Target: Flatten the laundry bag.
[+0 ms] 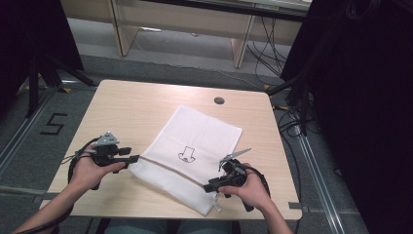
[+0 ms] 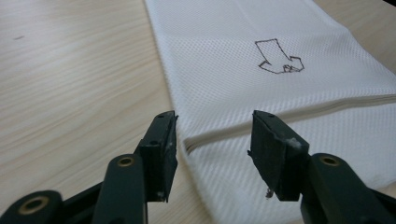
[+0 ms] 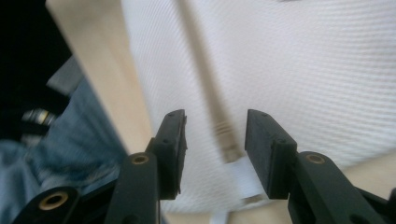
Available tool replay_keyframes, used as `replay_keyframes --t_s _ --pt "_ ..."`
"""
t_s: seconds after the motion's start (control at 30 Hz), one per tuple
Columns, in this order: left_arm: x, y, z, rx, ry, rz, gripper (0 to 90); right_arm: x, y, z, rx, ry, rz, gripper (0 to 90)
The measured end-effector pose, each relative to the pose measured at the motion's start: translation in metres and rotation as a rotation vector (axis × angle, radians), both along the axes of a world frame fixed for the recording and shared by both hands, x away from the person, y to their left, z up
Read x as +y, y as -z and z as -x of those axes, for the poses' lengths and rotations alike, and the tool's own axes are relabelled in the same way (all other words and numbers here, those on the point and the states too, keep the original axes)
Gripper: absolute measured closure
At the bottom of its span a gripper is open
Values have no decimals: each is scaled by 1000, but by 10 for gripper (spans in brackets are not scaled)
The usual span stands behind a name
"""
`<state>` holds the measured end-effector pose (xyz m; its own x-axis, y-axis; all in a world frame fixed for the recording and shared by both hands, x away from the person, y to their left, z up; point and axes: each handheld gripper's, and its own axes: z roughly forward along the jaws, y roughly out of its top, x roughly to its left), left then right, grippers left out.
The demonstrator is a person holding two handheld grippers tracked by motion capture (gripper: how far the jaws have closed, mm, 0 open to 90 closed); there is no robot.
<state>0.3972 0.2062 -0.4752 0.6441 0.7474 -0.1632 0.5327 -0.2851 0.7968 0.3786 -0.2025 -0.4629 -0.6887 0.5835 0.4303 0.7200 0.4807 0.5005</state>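
A white textured cloth (image 1: 199, 141) lies on the pale wooden table (image 1: 131, 107), with a small black outline drawing (image 1: 187, 155) near its middle. Its near part is folded, and the fold edge (image 2: 289, 116) runs across the left gripper view below the drawing (image 2: 280, 58). My left gripper (image 1: 134, 158) is at the cloth's left edge, open, its jaws (image 2: 212, 135) low over the fold end without pressing it. My right gripper (image 1: 210, 187) is at the cloth's near right corner, open (image 3: 215, 135). A raised seam (image 3: 224, 135) of the cloth (image 3: 303, 70) runs between its jaws, untouched.
A round cable port (image 1: 219, 100) sits at the table's far edge. Beyond stand a wooden desk (image 1: 180, 24) and black curtains either side. Cables (image 1: 292, 122) trail on the floor at right. The person's jeans (image 3: 70, 154) are below the near table edge.
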Motion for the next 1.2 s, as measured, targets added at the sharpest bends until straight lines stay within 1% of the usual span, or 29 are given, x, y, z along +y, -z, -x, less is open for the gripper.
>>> replay_keyframes --t_s 0.03,0.07,0.1,0.13,0.17,0.2,0.27,0.3,0.33,0.4,0.43,0.47,0.5,0.53,0.6,0.63,0.67,0.7,0.77,0.8,0.83,0.9,0.93,0.97,1.0,1.1,1.13,1.17,1.2 --pt "-7 3 -1 1 16 -3 532 -5 -2 -3 -11 73 15 625" --pt "-7 3 -1 1 16 -3 558 -5 -2 -3 -11 73 15 625" --pt "-9 3 -3 3 50 -31 558 -8 -2 -5 -38 113 37 645" --pt "-12 4 -3 2 63 -44 576 -9 -3 -6 -47 137 65 679" --pt "-16 6 -3 17 62 -48 591 -10 -3 -6 -62 152 91 726" --pt "-18 7 -5 15 85 -67 603 -11 -2 -8 -92 155 110 756" --pt "-22 11 -5 31 98 -82 644 -9 -1 -9 -93 177 175 822" --pt "-24 14 -6 39 101 -97 644 -9 -1 -9 -93 177 175 822" --pt "-25 16 -6 51 109 -106 658 -8 2 -11 -120 169 195 838" --pt "-29 21 -6 79 124 -138 706 -5 4 -15 -141 171 242 857" --pt "-30 24 -6 88 133 -155 715 -3 4 -16 -133 180 259 859" --pt "-32 25 -5 102 133 -163 722 -2 6 -19 -150 180 273 860" --pt "-32 25 -5 102 133 -163 725 -2 6 -19 -150 180 273 860" --pt "-32 26 -5 103 145 -183 725 0 7 -21 -138 188 282 860" --pt "-35 29 -4 119 151 -198 728 2 9 -24 -157 178 297 859" --pt "-34 30 -4 121 157 -209 728 4 11 -26 -150 186 309 858" --pt "-35 31 -4 123 154 -201 729 5 12 -27 -146 187 314 856" --pt "-35 31 -3 122 149 -198 731 8 15 -28 -129 204 352 851" --pt "-35 31 -4 121 152 -194 744 9 18 -30 -139 197 363 850" --pt "-36 32 -4 124 139 -176 749 9 19 -31 -144 194 358 850" --pt "-35 31 -4 121 148 -190 756 9 20 -33 -141 195 358 851" --pt "-35 31 -4 120 149 -191 761 9 21 -35 -137 197 358 851" --pt "-36 32 -3 128 146 -186 765 10 20 -35 -134 200 361 850" --pt "-36 31 -3 127 150 -193 773 10 20 -36 -142 194 366 850" --pt "-36 31 -2 139 156 -188 783 11 20 -36 -123 215 378 850" --pt "-38 30 1 144 173 -205 787 10 21 -42 -131 194 366 848" --pt "-38 29 2 138 187 -215 787 10 21 -42 -130 205 363 843" --pt "-39 29 3 137 189 -220 787 10 20 -44 -112 225 364 833" --pt "-39 29 5 137 197 -224 787 10 20 -45 -116 226 365 830"
